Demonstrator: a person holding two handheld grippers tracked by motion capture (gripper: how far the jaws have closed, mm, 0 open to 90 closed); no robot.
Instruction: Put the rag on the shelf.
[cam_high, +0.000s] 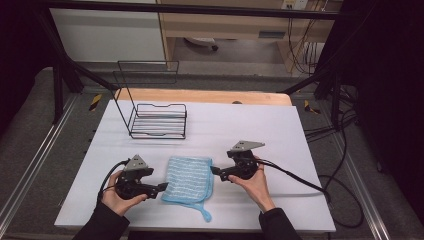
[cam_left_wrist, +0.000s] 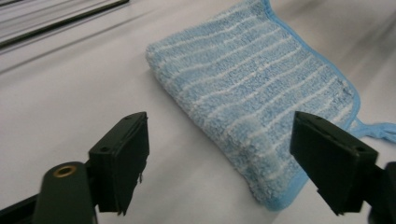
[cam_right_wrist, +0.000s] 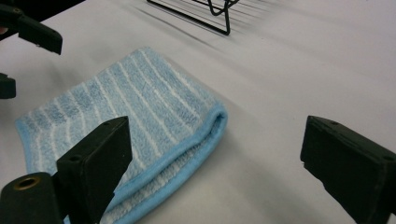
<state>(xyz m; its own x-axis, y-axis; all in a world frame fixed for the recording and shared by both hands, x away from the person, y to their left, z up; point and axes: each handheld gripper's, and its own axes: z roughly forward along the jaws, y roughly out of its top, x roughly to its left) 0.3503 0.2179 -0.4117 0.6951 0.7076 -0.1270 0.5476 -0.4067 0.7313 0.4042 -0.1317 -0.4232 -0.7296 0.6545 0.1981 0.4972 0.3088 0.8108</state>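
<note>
Your white table (cam_high: 260, 130) is the biggest thing here, and it lies under both sets of jaws.

Next comes the black wire rack (cam_high: 159, 120). It stands on the table well past your jaws, on the far side, closer to your left gripper than to your right one. In the right gripper view you can see its thin bars (cam_right_wrist: 205, 14) far ahead of the jaws.

Then the blue cloth with white stripes (cam_high: 189, 180). It lies folded flat on the table, right between your two grippers. It has a little blue loop (cam_high: 204, 214) that sticks out from the corner on your side.

Your left gripper (cam_high: 162, 186) is in your left hand (cam_high: 116, 197). Its jaws are wide open and hold nothing. In the left gripper view the cloth (cam_left_wrist: 252, 93) lies just in front of the jaws, with its near corner between them, but not touching them.

Your right gripper (cam_high: 214, 171) is in your right hand (cam_high: 255, 182). Its jaws are wide open too, and they hold nothing. In the right gripper view the folded edge of the cloth (cam_right_wrist: 140, 130) lies just ahead of the jaws, near the jaw on the left of that view.
</note>
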